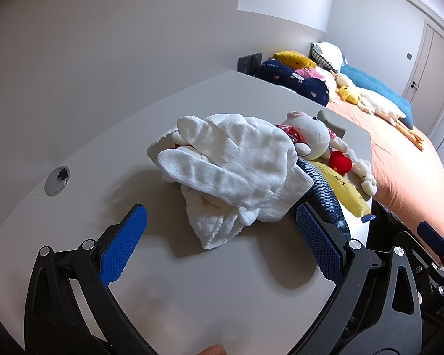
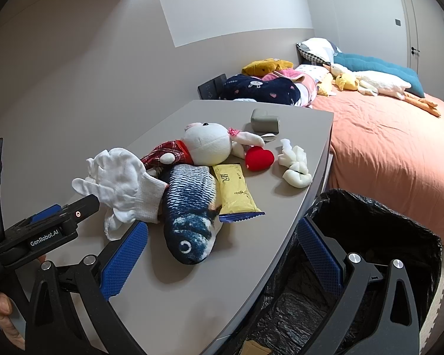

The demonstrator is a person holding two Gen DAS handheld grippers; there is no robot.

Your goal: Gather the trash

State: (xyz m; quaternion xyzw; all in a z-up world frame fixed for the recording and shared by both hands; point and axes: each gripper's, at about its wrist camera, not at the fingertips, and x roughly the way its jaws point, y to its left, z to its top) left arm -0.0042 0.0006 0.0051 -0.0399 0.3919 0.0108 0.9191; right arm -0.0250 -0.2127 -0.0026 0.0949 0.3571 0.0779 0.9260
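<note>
Clutter on the grey desk [image 2: 192, 290] hides much: white knitted gloves [image 1: 236, 162] cover part of the blue plush fish [image 2: 192, 207] and the white rabbit toy [image 2: 207, 145]. The yellow snack wrapper [image 2: 236, 192] lies beside the fish, near the desk edge. The bin with black liner [image 2: 384, 236] is cut off below. Left gripper [image 1: 219, 222] and right gripper [image 2: 222, 236] both stand spread, holding nothing.
</note>
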